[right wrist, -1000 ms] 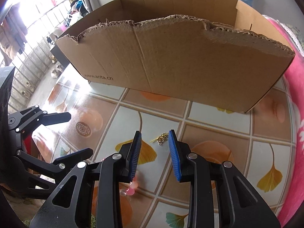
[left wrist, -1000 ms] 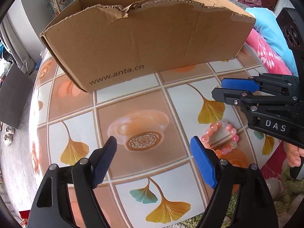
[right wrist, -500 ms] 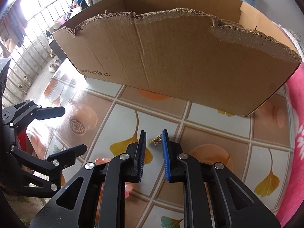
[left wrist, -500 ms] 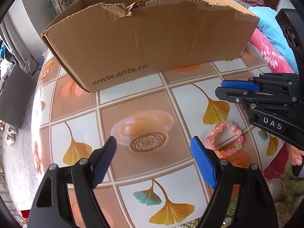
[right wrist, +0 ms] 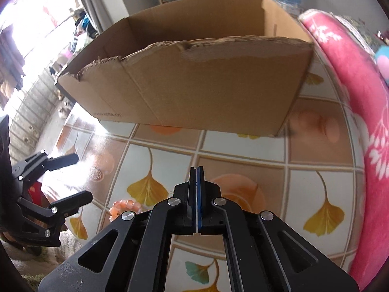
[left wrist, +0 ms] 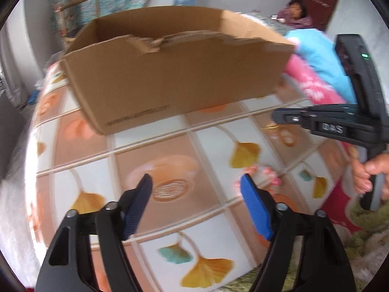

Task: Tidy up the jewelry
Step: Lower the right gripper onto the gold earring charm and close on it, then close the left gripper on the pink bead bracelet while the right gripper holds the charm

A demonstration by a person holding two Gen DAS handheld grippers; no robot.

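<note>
Right gripper (right wrist: 196, 170) jaws fully together above the table (right wrist: 243, 146); whether they pinch anything cannot be told. Left gripper (left wrist: 197, 194) closing on nothing, likely lining up; pink bead bracelet (left wrist: 265, 174) lies just beyond its right finger, cardboard box (left wrist: 180, 82) well ahead.

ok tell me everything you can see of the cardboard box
The cardboard box is plain brown corrugated card, open-topped, its near wall's upper edge torn ragged with a paler peeled strip. Small dark printed lettering runs along the lower left of that wall, too blurred to read. It stands upright at the far side of the tiled-pattern table, resting on it. What is inside is hidden. Neither gripper touches it.
</note>
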